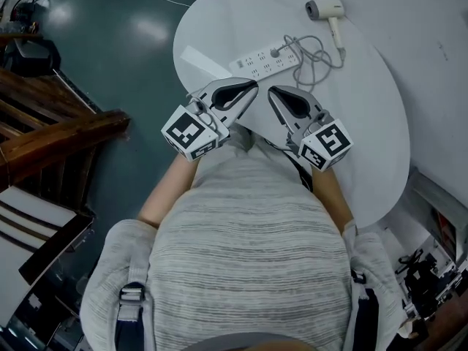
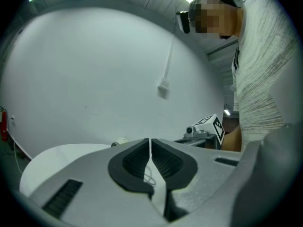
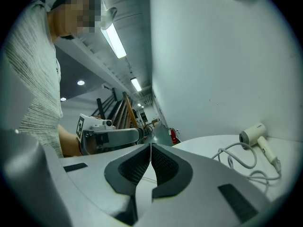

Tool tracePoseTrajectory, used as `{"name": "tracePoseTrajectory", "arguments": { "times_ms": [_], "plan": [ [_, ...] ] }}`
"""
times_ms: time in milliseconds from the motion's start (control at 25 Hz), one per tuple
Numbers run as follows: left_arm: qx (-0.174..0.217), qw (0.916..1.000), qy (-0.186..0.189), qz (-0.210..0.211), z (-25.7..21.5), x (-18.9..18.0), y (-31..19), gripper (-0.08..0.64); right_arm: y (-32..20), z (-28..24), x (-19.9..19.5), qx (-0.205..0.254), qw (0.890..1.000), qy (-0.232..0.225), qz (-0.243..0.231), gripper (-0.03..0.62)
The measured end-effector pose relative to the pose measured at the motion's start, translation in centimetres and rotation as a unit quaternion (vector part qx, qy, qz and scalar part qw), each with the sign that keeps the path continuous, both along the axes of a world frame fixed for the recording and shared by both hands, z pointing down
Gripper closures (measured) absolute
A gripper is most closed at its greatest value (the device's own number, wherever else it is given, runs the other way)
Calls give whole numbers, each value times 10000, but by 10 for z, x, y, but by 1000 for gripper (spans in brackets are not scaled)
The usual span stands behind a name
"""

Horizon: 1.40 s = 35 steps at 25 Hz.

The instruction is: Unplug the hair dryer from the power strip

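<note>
Hair dryer (image 1: pixel 325 9), white, lies on the surface (image 1: pixel 380 123), grey cord (image 1: pixel 316 58) looping to the power strip (image 1: pixel 265 62); left tool (image 1: pixel 250 88) and right tool (image 1: pixel 273 92) closed, empty.

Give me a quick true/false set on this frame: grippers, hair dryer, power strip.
1. The left gripper and right gripper are both shut, with nothing between the jaws. True.
2. The right gripper holds the hair dryer. False: it lies on the far side of the table, away from both grippers.
3. The dryer's cord runs to the power strip, where a plug sits in a socket. True.
4. The power strip lies on the floor. False: it lies on the round white table.
5. The left gripper touches the power strip. False: its tips are short of it, on the person's side.
</note>
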State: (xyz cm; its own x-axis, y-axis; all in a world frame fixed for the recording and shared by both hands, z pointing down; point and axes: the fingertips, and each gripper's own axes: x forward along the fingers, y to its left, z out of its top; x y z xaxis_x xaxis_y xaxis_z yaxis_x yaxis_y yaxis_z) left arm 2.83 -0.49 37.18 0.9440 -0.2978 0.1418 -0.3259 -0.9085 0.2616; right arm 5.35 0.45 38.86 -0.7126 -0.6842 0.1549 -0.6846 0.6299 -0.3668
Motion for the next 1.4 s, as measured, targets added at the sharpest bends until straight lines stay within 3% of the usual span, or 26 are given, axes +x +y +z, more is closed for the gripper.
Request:
{"name": "tracePoseTrajectory", "arguments": {
  "times_ms": [520, 720, 1080, 1400],
  "plan": [
    [5, 9996, -56, 285, 15, 7, -32, 550, -21, 9, 4, -170, 9993, 218, 245, 566],
    [44, 9991, -115, 394, 23, 13, -37, 502, -28, 13, 4, -165, 9991, 320, 217, 566],
    [216, 9984, -312, 427, 38, 19, -48, 282, -39, 18, 10, -206, 9983, 481, 239, 566],
    [563, 9911, -1056, 584, 67, 25, -58, 120, -41, 19, 15, -225, 9979, 514, 309, 566]
  ]
}}
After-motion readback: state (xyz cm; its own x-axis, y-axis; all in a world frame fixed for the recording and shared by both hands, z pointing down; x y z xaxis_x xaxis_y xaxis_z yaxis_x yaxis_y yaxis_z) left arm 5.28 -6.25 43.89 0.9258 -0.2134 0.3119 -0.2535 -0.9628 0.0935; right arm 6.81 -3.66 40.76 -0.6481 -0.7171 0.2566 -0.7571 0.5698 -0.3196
